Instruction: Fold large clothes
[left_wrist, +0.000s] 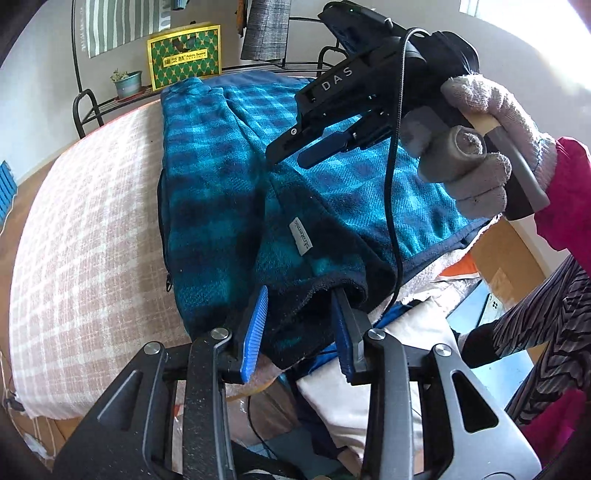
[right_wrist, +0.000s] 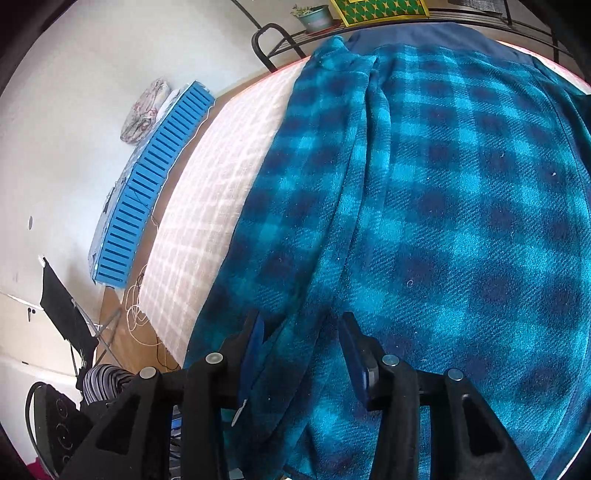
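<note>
Teal plaid fleece jacket (left_wrist: 221, 192) on the bed (left_wrist: 85, 229): we tuck its cuff (left_wrist: 314, 291) squarely between our left hand-held gripper (left_wrist: 299, 325)'s parted, unclamped jaws, right hand-held gripper (right_wrist: 303, 343) likewise released.

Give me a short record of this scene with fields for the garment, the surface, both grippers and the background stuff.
garment: blue plaid fleece, partly folded, a sleeve laid along its length, grey label showing
surface: pink checked cover under the fleece
left gripper: dark cuff of the sleeve between its fingers, pads not clearly pressing
right gripper: over a fold ridge of the fleece, fingers apart; held by a gloved hand
background: green box and potted plant on a metal rack
</note>
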